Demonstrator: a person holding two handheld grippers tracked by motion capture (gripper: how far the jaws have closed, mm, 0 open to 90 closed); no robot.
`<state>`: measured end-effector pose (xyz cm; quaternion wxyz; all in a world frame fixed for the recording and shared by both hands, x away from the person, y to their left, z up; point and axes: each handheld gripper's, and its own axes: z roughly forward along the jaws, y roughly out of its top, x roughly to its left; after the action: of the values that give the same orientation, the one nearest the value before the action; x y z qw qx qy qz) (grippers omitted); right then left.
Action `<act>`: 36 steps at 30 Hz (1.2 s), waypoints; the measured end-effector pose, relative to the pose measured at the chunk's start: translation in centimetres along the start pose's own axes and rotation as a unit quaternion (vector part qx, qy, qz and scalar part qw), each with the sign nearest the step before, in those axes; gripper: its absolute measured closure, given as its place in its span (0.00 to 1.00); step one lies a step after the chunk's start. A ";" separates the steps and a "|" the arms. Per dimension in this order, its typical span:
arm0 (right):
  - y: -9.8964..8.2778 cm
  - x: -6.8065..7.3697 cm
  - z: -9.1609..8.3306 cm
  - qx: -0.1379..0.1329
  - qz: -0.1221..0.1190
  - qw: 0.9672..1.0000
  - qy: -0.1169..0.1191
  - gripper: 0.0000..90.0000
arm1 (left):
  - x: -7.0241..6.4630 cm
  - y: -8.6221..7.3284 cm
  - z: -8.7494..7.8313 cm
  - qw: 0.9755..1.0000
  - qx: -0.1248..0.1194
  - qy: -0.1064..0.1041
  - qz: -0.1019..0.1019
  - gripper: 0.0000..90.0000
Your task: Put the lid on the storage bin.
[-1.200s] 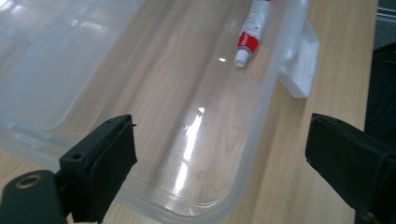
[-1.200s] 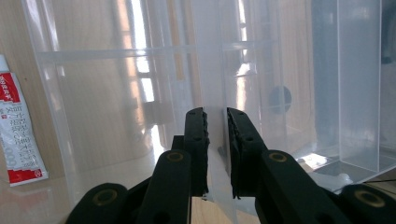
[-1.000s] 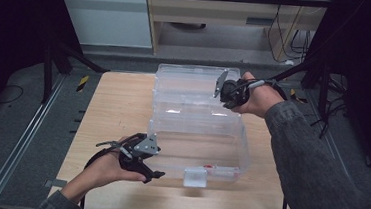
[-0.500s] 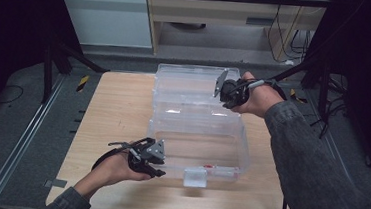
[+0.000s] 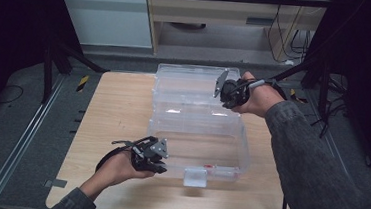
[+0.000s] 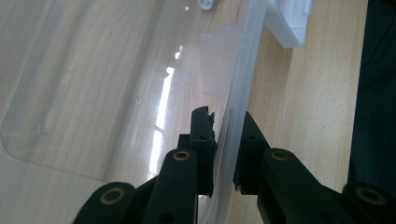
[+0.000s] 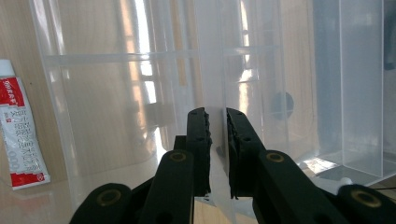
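While both grippers' jaws pinch the clear box (image 5: 199,128), pale wooden table (image 5: 118,109) over grey floor (image 5: 15,136).

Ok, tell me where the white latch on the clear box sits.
In the high view the white latch hangs on the clear box's near wall, just right of the left gripper; the left gripper view shows it upper right.

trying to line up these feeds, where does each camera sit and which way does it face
High view: above the person's side, looking forward and down on the table; both forearms show.
Left gripper view: rides the left gripper, looking along its jaws.
Right gripper view: rides the right gripper, likewise.
Shared: all three show the clear plastic box.
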<state>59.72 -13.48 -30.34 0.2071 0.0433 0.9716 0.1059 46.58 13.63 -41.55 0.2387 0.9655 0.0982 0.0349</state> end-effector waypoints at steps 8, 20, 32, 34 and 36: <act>0.2 -0.6 0.2 0.009 0.002 1.000 -0.006 0.90 | 0.3 0.5 0.3 1.000 -0.001 0.018 -0.005 0.89; 0.2 -0.1 -1.0 -0.017 0.009 1.000 0.007 0.95 | 0.2 0.5 0.4 0.999 0.000 0.034 -0.021 0.88; 0.3 1.9 -2.6 -0.027 -0.005 1.000 0.001 0.96 | -0.1 0.7 0.4 0.999 0.004 0.044 -0.018 0.87; 0.0 2.6 -3.0 -0.035 -0.009 0.999 0.000 0.97 | -0.1 0.7 0.4 0.999 0.006 0.043 -0.020 0.86; -0.2 3.1 -3.2 -0.040 -0.009 0.999 -0.004 0.97 | -0.1 0.7 0.4 0.999 0.007 0.043 -0.020 0.86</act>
<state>55.59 -13.89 -28.73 0.2131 0.0265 0.9662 0.1424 46.63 12.84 -41.60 0.2286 0.9625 0.1275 0.0710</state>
